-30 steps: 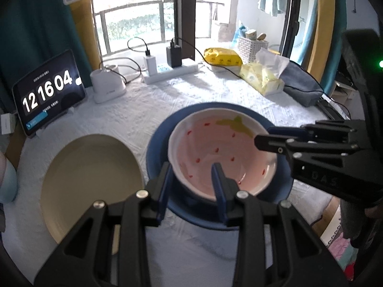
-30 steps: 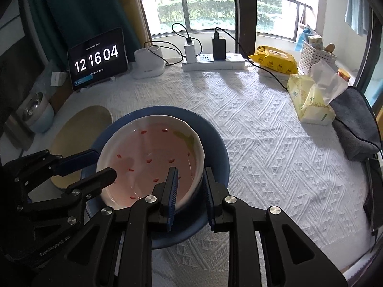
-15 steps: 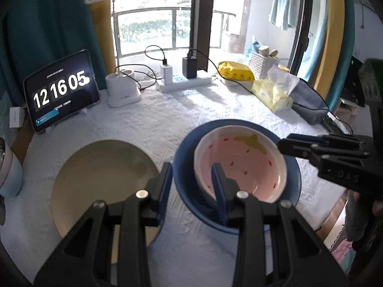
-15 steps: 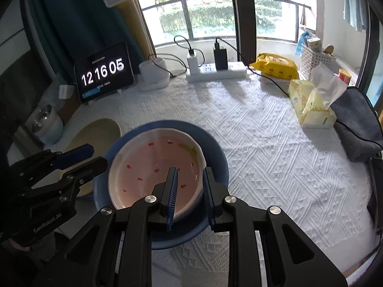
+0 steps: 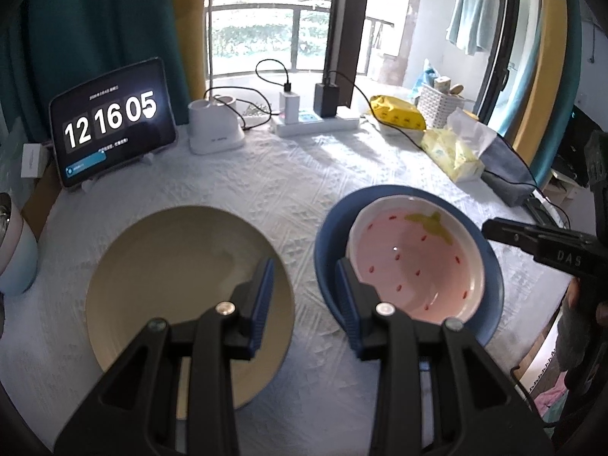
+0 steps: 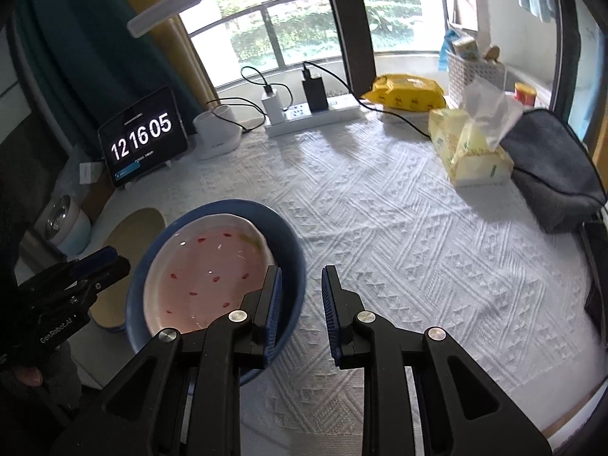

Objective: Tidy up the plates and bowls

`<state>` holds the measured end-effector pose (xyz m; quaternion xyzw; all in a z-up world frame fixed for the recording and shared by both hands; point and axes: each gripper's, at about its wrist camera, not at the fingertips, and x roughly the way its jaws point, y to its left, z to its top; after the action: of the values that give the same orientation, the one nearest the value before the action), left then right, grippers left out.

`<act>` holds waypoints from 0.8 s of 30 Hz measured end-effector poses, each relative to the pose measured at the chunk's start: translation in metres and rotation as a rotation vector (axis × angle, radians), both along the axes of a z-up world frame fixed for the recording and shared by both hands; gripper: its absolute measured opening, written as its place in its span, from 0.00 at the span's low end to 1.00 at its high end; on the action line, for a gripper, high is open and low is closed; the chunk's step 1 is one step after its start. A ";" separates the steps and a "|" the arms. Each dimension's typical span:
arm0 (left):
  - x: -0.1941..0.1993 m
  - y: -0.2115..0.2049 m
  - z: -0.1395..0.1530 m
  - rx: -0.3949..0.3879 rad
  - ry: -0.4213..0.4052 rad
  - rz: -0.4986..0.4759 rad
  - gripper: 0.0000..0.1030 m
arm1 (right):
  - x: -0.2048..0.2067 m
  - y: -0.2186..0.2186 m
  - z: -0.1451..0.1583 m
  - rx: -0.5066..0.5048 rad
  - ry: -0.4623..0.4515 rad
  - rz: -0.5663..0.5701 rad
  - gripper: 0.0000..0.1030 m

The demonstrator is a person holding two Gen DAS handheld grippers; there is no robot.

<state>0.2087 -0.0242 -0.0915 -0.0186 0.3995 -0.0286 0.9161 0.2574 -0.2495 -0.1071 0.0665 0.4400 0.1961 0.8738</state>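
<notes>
A pink bowl (image 5: 416, 262) with red specks sits in a blue plate (image 5: 490, 266) beside a beige plate (image 5: 171, 258) on white cloth (image 6: 399, 228).

A home: balcony laundry (image 5: 470, 19), tissue pack (image 6: 471, 152), clothed table (image 6: 399, 235).

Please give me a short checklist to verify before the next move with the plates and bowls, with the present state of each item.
1. Pink strawberry-pattern bowl sits inside the dark blue plate: ok.
2. Left gripper empty, jaws apart: ok.
3. Right gripper empty, jaws apart: ok.
4. Beige round plate lies flat, nothing on it: ok.
5. White textured tablecloth bare beside the blue plate: ok.
6. Bowl centred on the plate: cannot tell.
</notes>
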 end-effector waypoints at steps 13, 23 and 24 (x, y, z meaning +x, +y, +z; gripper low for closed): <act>0.005 -0.001 -0.012 0.016 0.033 -0.015 0.35 | 0.008 -0.006 -0.020 0.071 0.055 0.012 0.29; 0.010 -0.015 -0.018 0.054 0.056 -0.049 0.35 | 0.015 -0.011 -0.037 0.108 0.106 0.003 0.48; 0.010 -0.016 -0.018 0.067 0.054 -0.048 0.35 | 0.015 -0.011 -0.037 0.107 0.105 0.004 0.48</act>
<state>0.2189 -0.0404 -0.1096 0.0208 0.4252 -0.0367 0.9041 0.2728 -0.2609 -0.1443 0.1225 0.4742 0.2174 0.8443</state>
